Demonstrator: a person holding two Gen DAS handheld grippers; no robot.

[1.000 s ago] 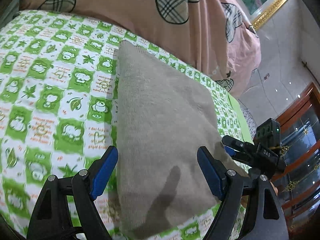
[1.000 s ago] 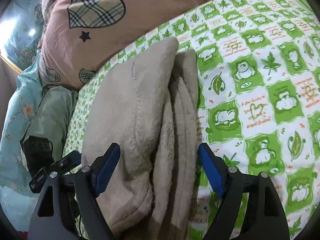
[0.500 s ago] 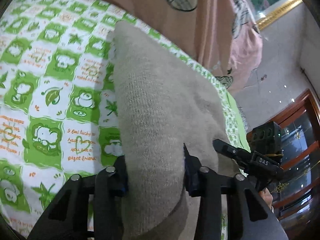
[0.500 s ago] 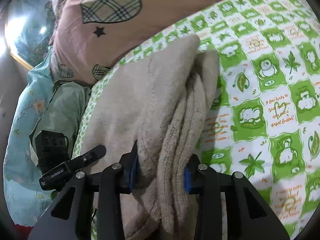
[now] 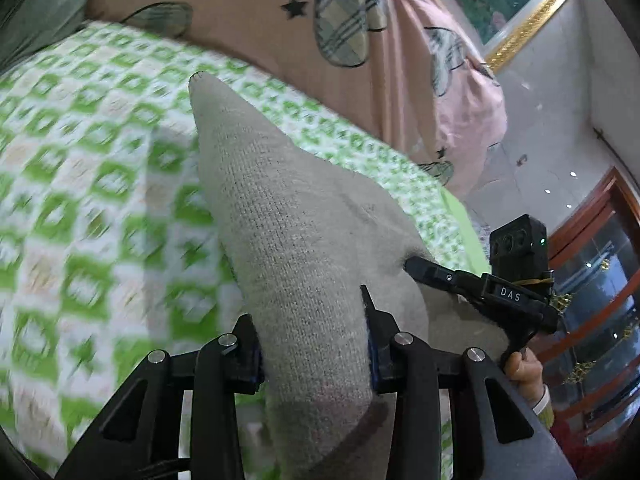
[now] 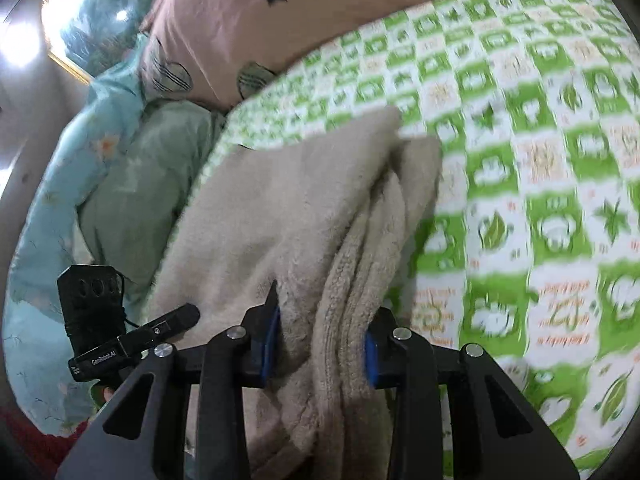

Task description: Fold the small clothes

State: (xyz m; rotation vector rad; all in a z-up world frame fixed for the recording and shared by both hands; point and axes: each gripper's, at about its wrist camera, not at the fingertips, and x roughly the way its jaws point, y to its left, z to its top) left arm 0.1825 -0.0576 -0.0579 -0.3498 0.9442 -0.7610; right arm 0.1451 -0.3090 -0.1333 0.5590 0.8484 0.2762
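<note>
A beige knitted garment (image 5: 288,216) is clamped at its near end between the two blue-padded fingers of the left gripper (image 5: 314,350); the jaws have just been closing and are now pressed into the fabric from both sides. From that grip the garment is stretched away over the green-and-white checked bedsheet (image 5: 80,184), ending in a narrow corner that points toward the pink quilt (image 5: 248,40) at the head of the bed. How much of the garment is lifted off the bedsheet cannot be told for certain, since the sheet is blurred.

The right gripper (image 6: 322,344) is clenched on the same garment (image 6: 288,208) at another part of its edge (here the fleecy side is seen, gathered into several thick folds). Its jaws have likewise just been closing, and the bunched layers are squeezed between the blue pads (image 6: 370,354). Beyond this grip the garment is spread over the bedsheet (image 6: 540,160), near the sheet's left edge.

In the left wrist view the right gripper (image 5: 416,268) is seen at the garment's right side, held by a hand (image 5: 524,368). In the right wrist view the left gripper (image 6: 188,316) is seen at the garment's left side. A pale blue flowered quilt (image 6: 52,184) lies beside the bedsheet, left of the garment.
</note>
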